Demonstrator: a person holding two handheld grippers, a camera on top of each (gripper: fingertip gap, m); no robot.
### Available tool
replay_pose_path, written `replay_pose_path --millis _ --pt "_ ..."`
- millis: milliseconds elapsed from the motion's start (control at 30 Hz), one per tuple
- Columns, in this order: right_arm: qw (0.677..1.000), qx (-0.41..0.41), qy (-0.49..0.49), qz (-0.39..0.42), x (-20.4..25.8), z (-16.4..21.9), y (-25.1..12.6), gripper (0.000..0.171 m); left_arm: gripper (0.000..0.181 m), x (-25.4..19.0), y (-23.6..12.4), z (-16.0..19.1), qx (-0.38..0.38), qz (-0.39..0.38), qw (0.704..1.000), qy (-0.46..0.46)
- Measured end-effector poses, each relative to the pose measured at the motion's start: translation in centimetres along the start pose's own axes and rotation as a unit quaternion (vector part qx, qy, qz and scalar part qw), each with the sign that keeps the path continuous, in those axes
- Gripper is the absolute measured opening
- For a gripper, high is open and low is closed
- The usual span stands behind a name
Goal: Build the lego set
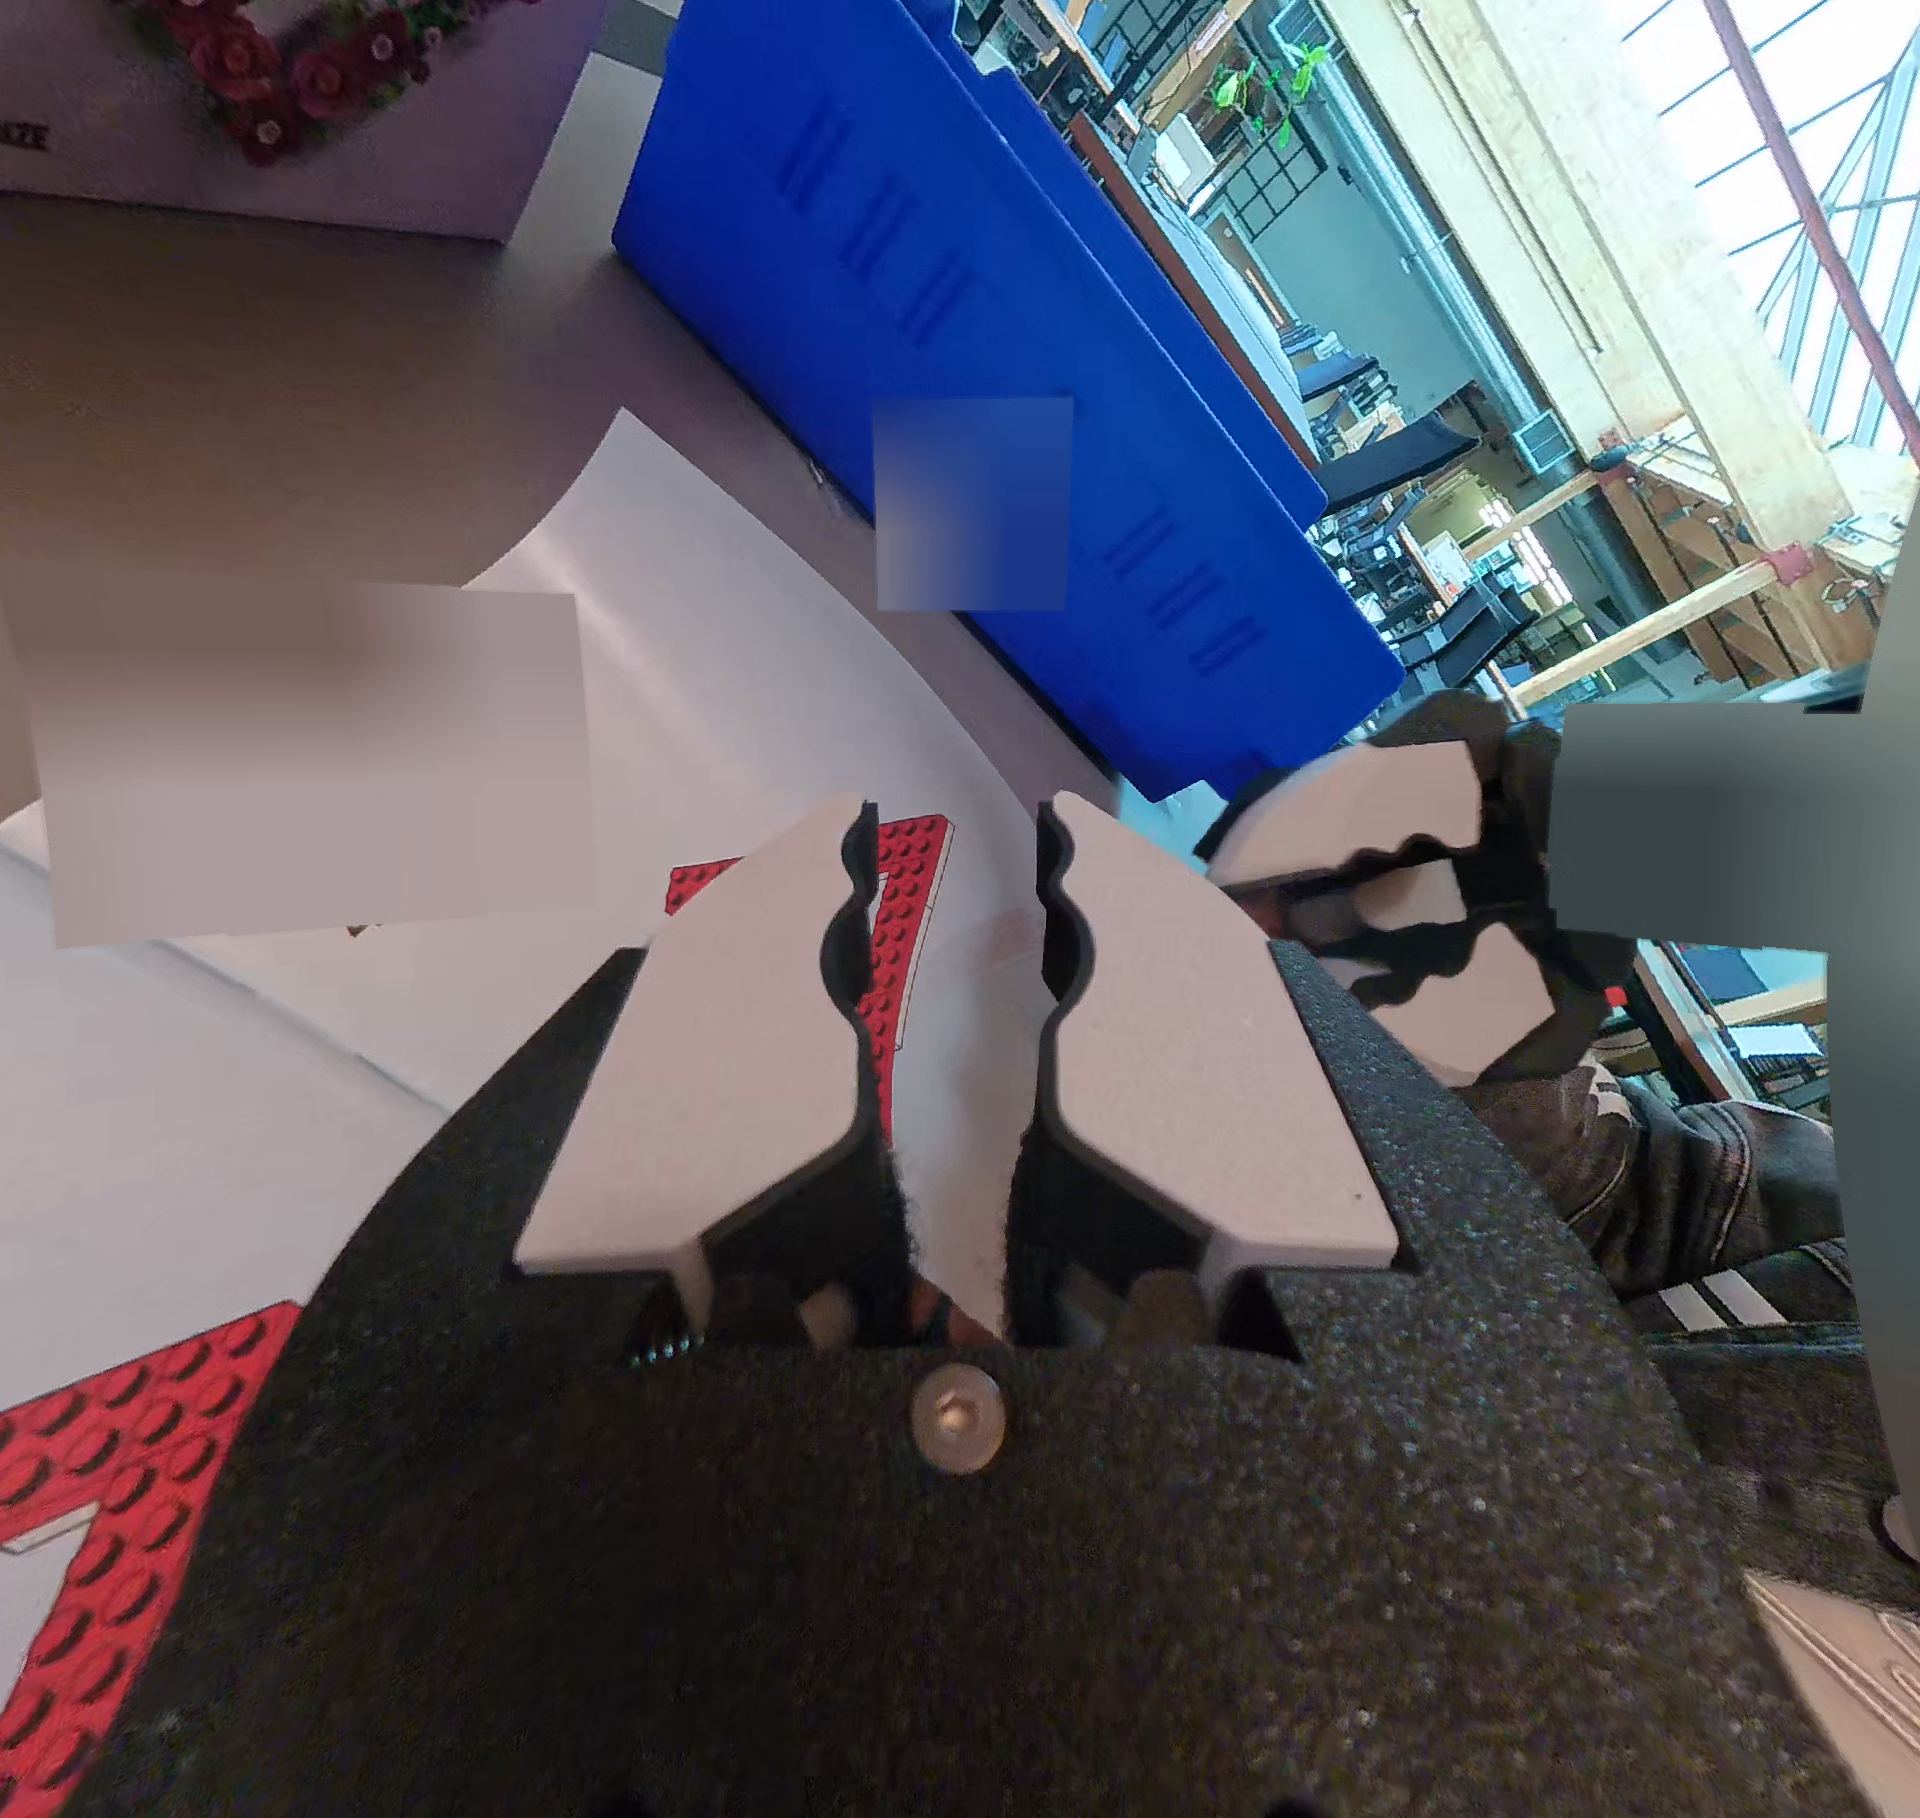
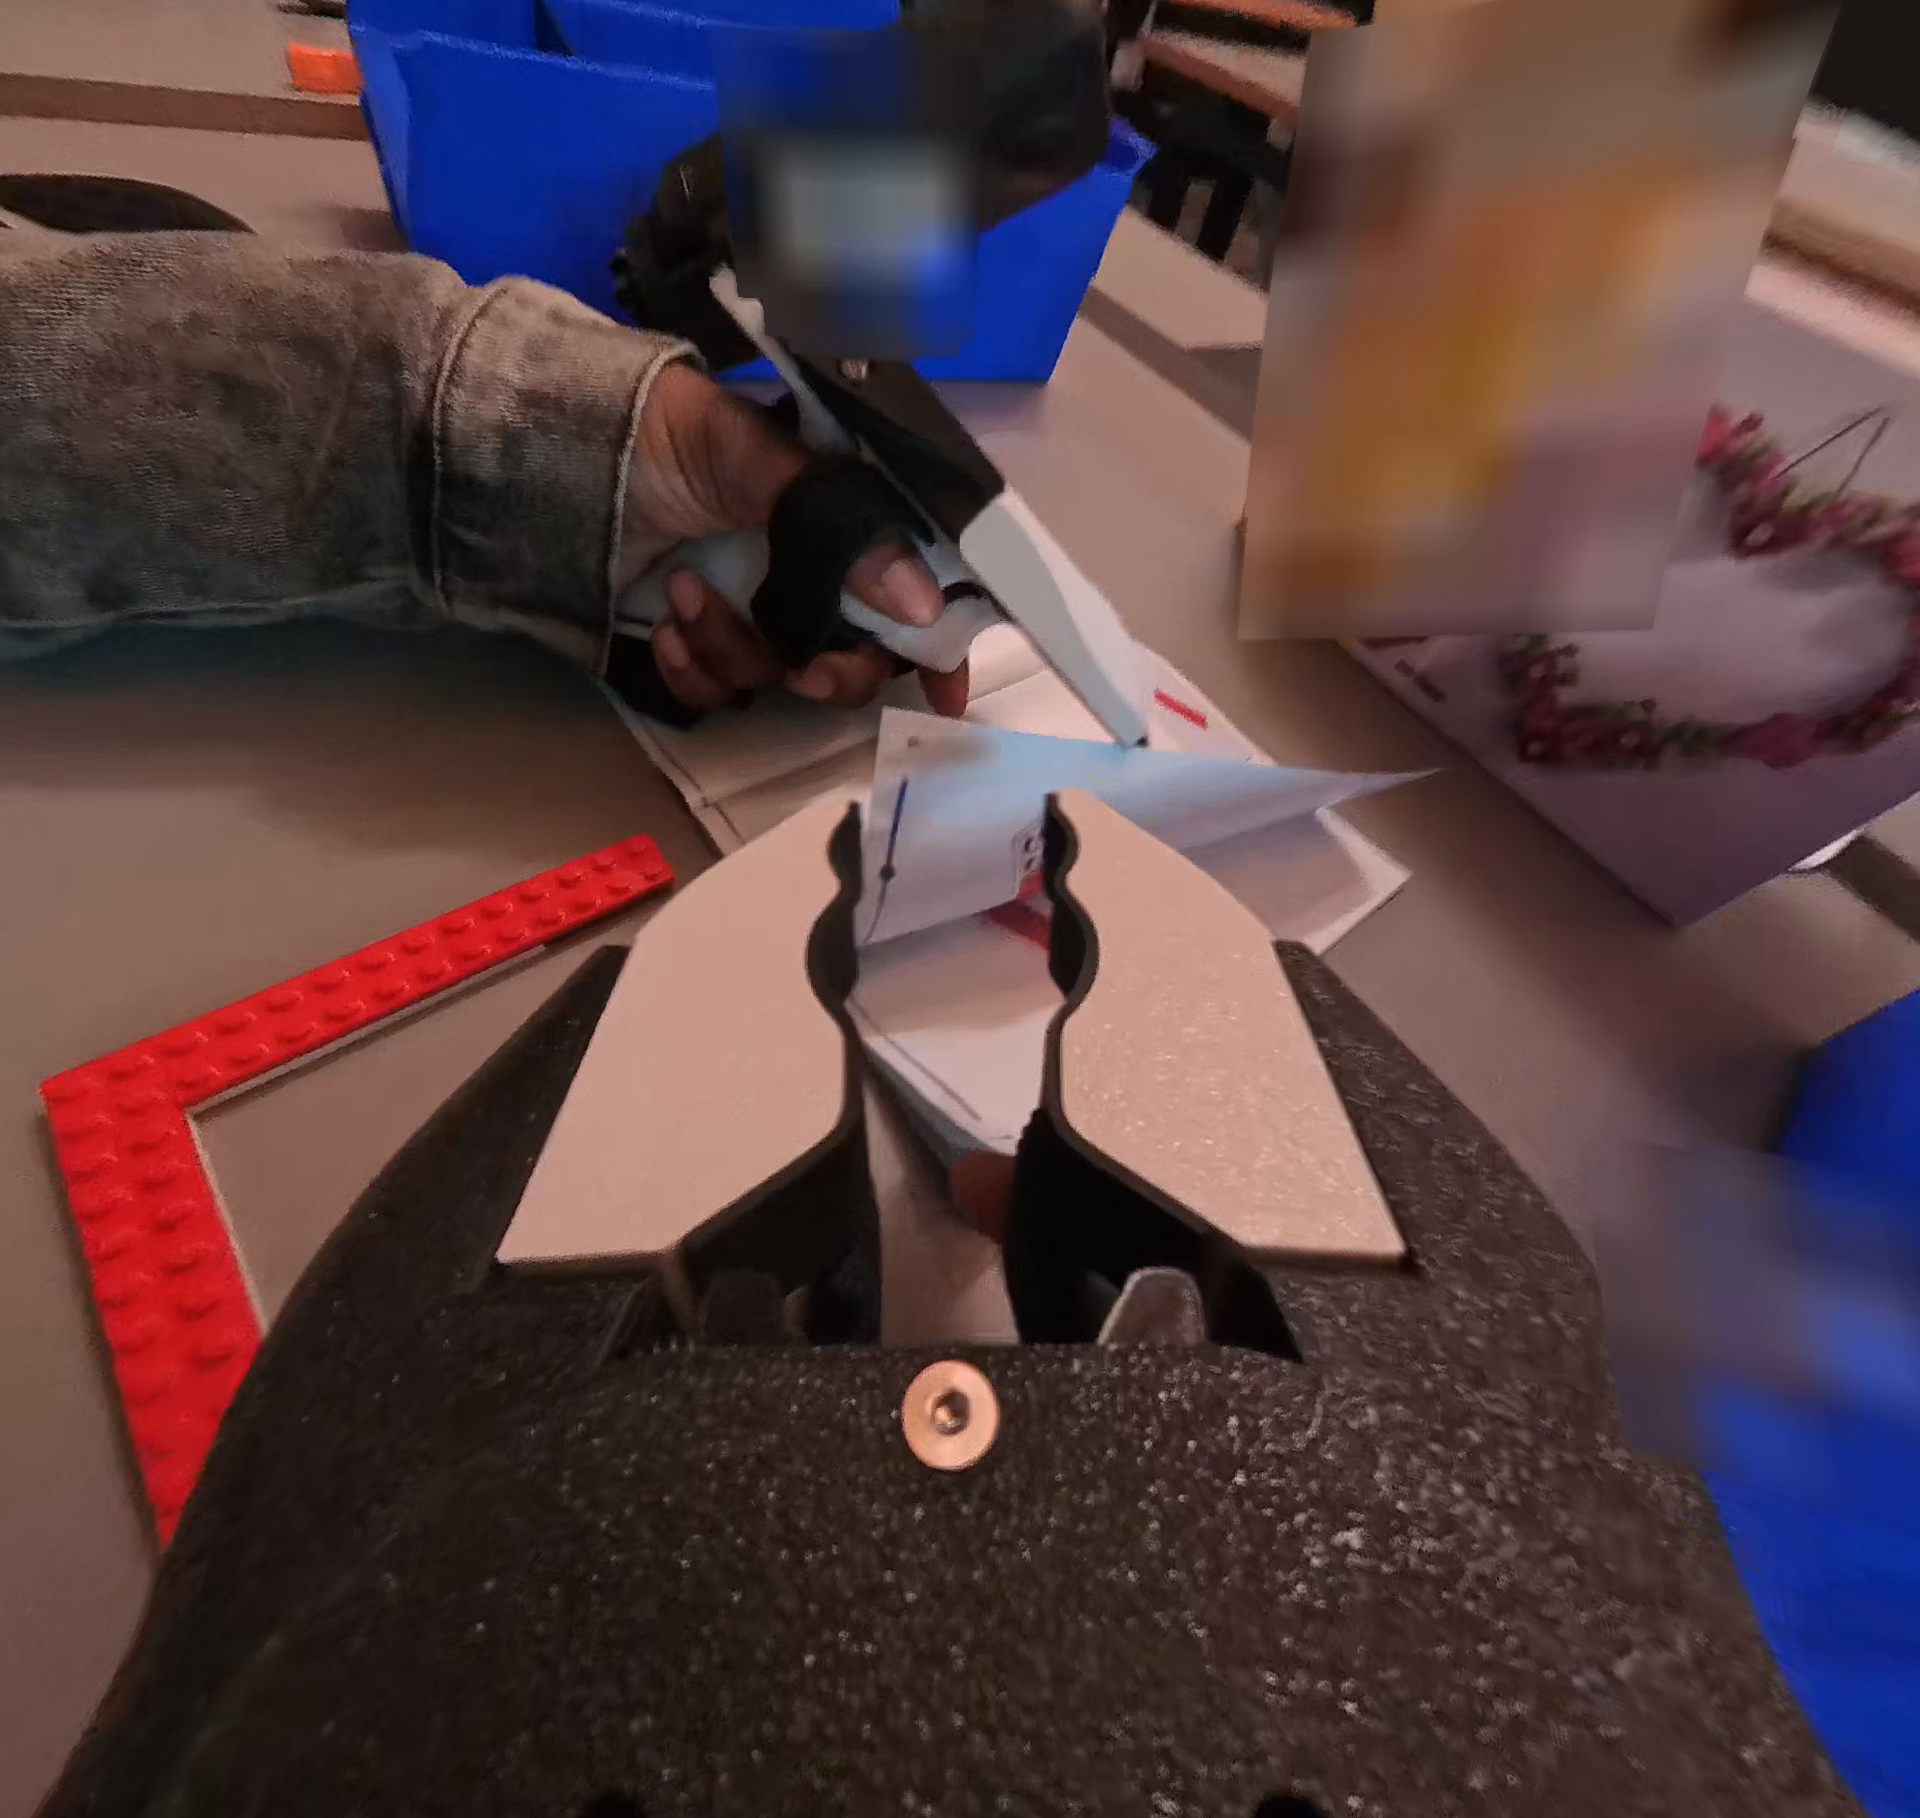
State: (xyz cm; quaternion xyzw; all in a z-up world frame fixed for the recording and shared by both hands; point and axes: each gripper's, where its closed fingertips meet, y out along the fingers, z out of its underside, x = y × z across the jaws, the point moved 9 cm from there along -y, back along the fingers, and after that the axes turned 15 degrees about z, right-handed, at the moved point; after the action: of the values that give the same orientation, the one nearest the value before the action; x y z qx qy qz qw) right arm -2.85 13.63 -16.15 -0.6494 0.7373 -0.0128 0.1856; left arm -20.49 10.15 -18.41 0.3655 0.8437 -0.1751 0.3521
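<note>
A white instruction booklet [image 1: 727,646] lies open on the grey table. My left gripper [image 1: 951,812] is open and empty, with its tips low over a page that bears red studded plate pictures [image 1: 914,916]. In the right wrist view a hand holds that gripper [image 2: 1127,729], its tip down on the booklet [image 2: 1299,864]. My right gripper [image 2: 954,807] is open, and a lifted, curled page [image 2: 1143,792] stands between and just beyond its fingertips. It also shows at the right of the left wrist view [image 1: 1351,875]. A red L-shaped Lego frame [image 2: 312,989] lies flat, left of my right gripper.
A blue plastic bin [image 1: 987,314] [image 2: 540,158] stands behind the booklet. The white Lego box with a flower heart picture [image 1: 312,106] [image 2: 1714,729] stands beside it. A small orange piece [image 2: 322,67] lies far back left. A sleeved forearm [image 2: 260,438] rests across the table.
</note>
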Motion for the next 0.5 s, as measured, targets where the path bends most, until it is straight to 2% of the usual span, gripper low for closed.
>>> replay_pose_path --millis 67,100,200,400,500 --pt "0.999 0.042 0.023 -0.016 0.1 0.4 0.7 0.048 0.028 0.0 0.0 0.0 -0.001 0.002 1.000 -0.002" --pt "0.998 0.054 0.025 -0.016 0.2 0.5 0.9 0.050 0.028 0.0 0.0 0.0 -0.002 0.003 1.000 -0.003" --pt "0.999 0.049 0.006 -0.013 0.4 0.5 1.0 0.040 0.028 0.0 0.0 0.0 -0.001 0.005 1.000 -0.002" --pt "0.997 0.073 -0.022 -0.005 1.0 0.8 1.4 0.035 0.028 -0.1 0.1 0.0 0.002 0.013 1.000 0.000" --pt "0.996 0.088 -0.024 -0.011 0.9 1.2 1.2 0.030 0.034 -0.3 0.2 0.0 0.002 0.038 0.999 0.004"
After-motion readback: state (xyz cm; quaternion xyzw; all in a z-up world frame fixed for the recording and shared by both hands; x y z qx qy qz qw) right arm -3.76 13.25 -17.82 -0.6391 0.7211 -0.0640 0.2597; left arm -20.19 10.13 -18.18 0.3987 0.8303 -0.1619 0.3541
